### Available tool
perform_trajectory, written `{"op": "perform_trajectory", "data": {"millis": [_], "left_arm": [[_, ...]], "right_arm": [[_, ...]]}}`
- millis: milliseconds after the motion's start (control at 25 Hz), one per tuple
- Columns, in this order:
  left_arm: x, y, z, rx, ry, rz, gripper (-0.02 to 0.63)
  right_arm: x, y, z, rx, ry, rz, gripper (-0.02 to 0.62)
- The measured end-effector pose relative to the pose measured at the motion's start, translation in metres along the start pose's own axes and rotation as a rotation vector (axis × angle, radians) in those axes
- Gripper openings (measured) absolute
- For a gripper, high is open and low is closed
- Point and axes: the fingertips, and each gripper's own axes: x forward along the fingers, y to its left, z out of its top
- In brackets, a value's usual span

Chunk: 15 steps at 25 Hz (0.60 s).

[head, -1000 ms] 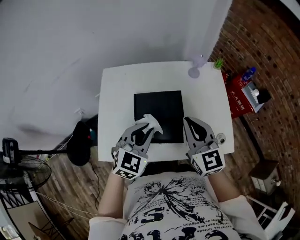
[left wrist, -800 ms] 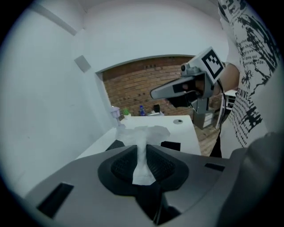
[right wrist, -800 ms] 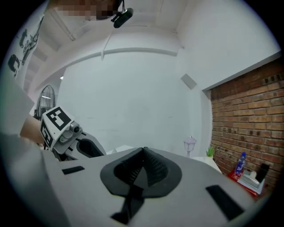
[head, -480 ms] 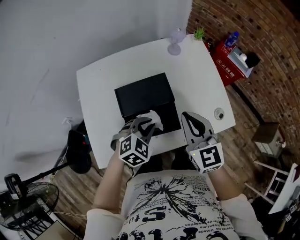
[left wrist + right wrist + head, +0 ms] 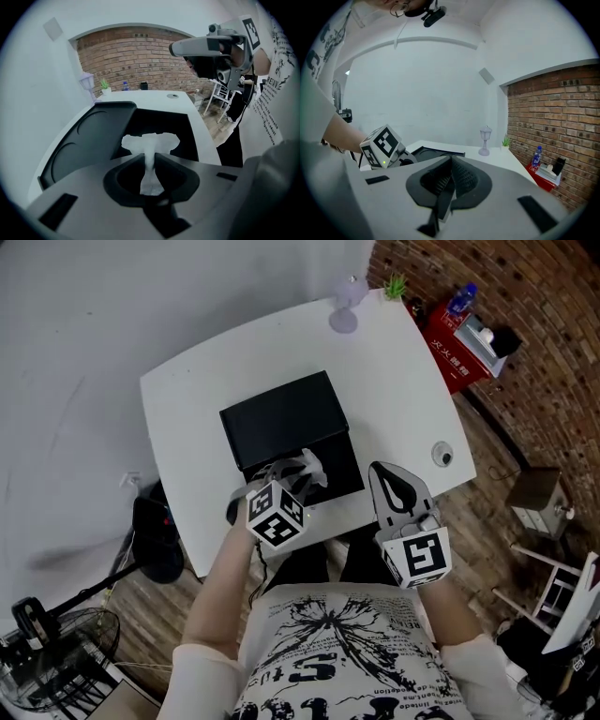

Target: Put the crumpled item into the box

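The crumpled item (image 5: 307, 468), a white twist of tissue or paper, is hanging over the near part of the black box (image 5: 281, 418), which is lying open on the white table (image 5: 394, 381). The left gripper (image 5: 292, 476) is pinching it by its stem, jaws closed tight on it, with the fluffy end sticking out past the tips above the box's dark inside (image 5: 180, 133).

Since a second ago the head view has been swinging, so the box is now showing turned. The left gripper is tipping more steeply over it, and its grip is not changing. In my judgement the item is now placed for dropping, though release is not yet happening.

The right gripper (image 5: 394, 486) is waiting just beside the box's near right corner, jaws together on nothing.

White characters are showing on a red case (image 5: 452, 348) well right of the box, off the table, too small to read. Lettering on the person's shirt is also not making out.
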Motion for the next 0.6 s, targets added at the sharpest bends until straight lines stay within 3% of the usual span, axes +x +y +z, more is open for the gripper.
{"op": "perform_trajectory", "data": {"millis": [240,360,520,600], "left_arm": [[0.016,-0.007,-0.006,-0.019,0.033,-0.019,0.081],[0.020,-0.006,-0.005,-0.076,0.027,-0.015,0.089],[0.017,-0.005,0.000,-0.121,0.002,-0.002,0.192],[0.009,-0.004,0.006,-0.133,-0.025,0.011,0.198]], "right_arm": [[-0.005,0.003,-0.005,0.002,0.008,-0.005,0.015],[-0.008,0.002,-0.006,-0.008,0.020,-0.006,0.015],[-0.015,-0.001,0.010,-0.033,-0.006,0.006,0.015],[-0.017,-0.002,0.021,-0.052,-0.020,0.012,0.015]]}}
